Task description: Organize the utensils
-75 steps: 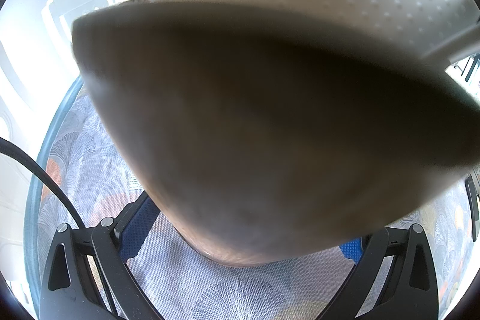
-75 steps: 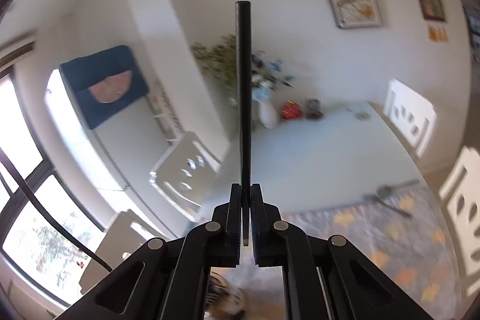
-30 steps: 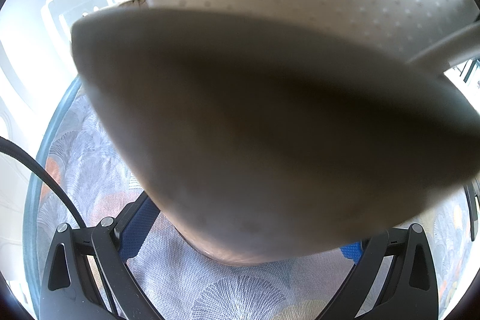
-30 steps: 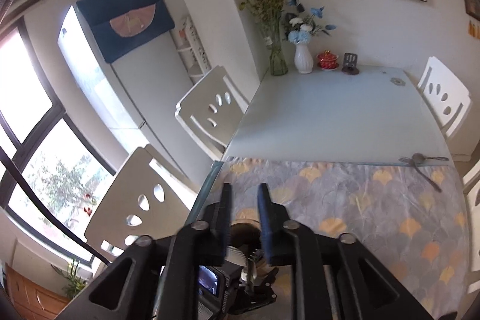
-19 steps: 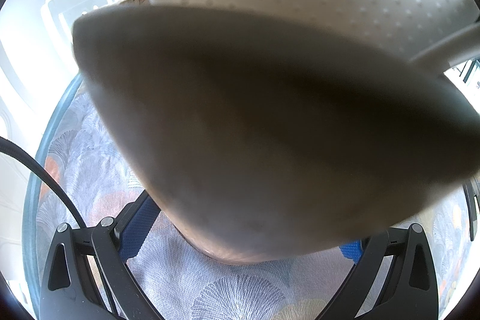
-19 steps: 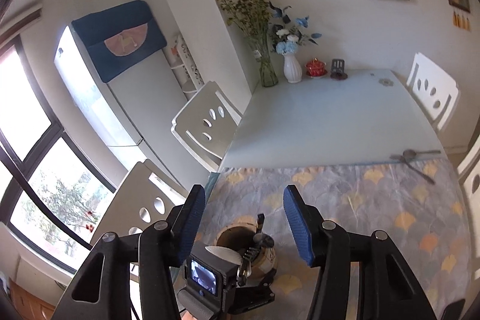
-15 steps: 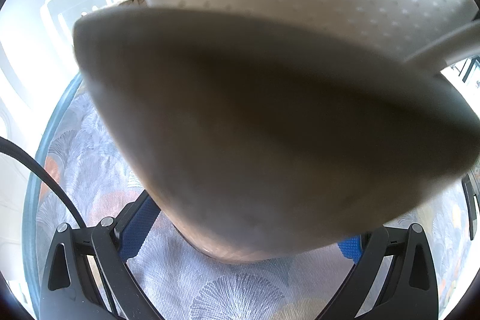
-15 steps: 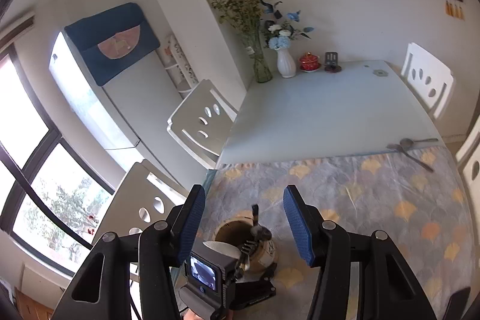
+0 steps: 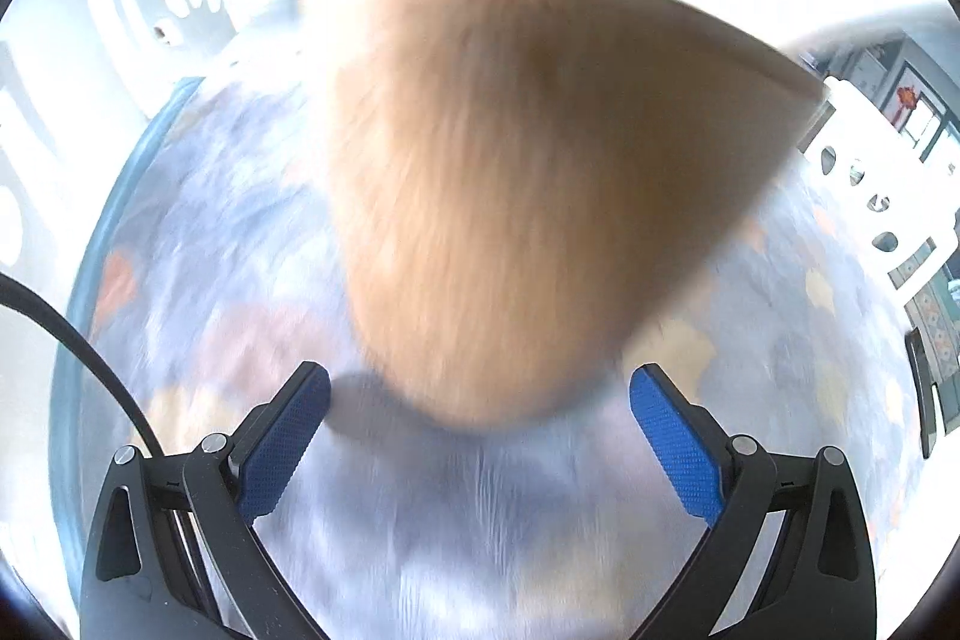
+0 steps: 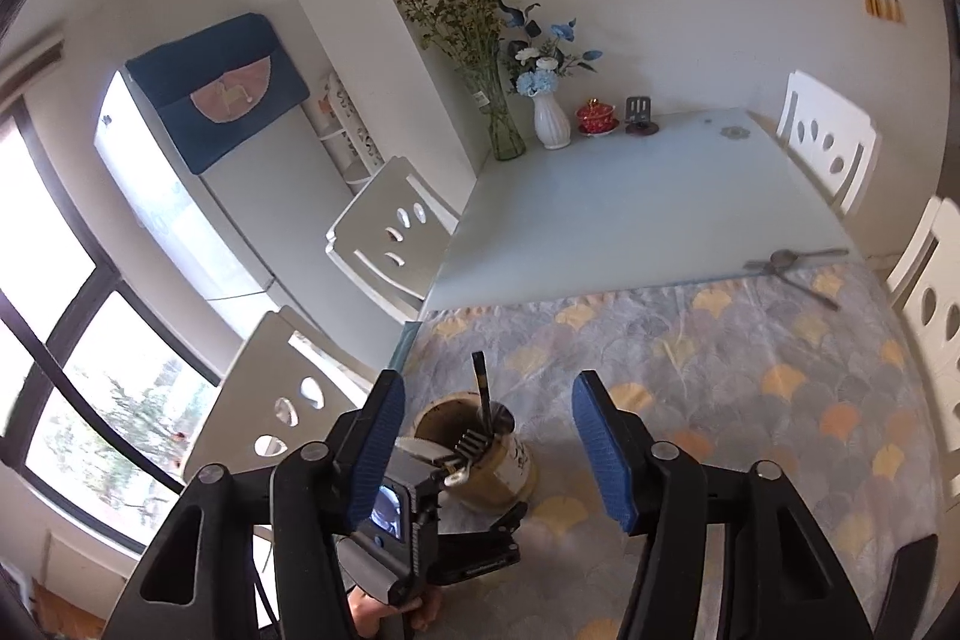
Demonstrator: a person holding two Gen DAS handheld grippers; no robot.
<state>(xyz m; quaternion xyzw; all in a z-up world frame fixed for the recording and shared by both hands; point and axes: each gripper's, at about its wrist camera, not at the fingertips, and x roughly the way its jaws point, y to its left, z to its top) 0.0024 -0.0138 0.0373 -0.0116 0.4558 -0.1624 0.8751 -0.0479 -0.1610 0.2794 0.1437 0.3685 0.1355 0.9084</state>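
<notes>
Table: pale glass top (image 10: 630, 220), its near half under a grey cloth (image 10: 750, 370) with yellow fan shapes.
Room: white chairs around; flower vases (image 10: 549, 118) at the far wall.
Holder: brown cup (image 10: 480, 454) on the cloth, one dark utensil (image 10: 482, 391) upright inside.
Loose utensils: spoon and others (image 10: 792, 265) at the cloth's far edge.
Left gripper (image 9: 480, 418): jaws apart, cup blurred, just ahead, not pressed.
Right gripper (image 10: 486, 436): jaws have just been opening, nothing between.

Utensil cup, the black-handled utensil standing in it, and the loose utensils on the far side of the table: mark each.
utensil cup (image 10: 510, 466), right wrist view, outer wall.
black-handled utensil (image 10: 482, 382), right wrist view, handle above the rim.
loose utensils (image 10: 786, 259), right wrist view, spoon bowl.
</notes>
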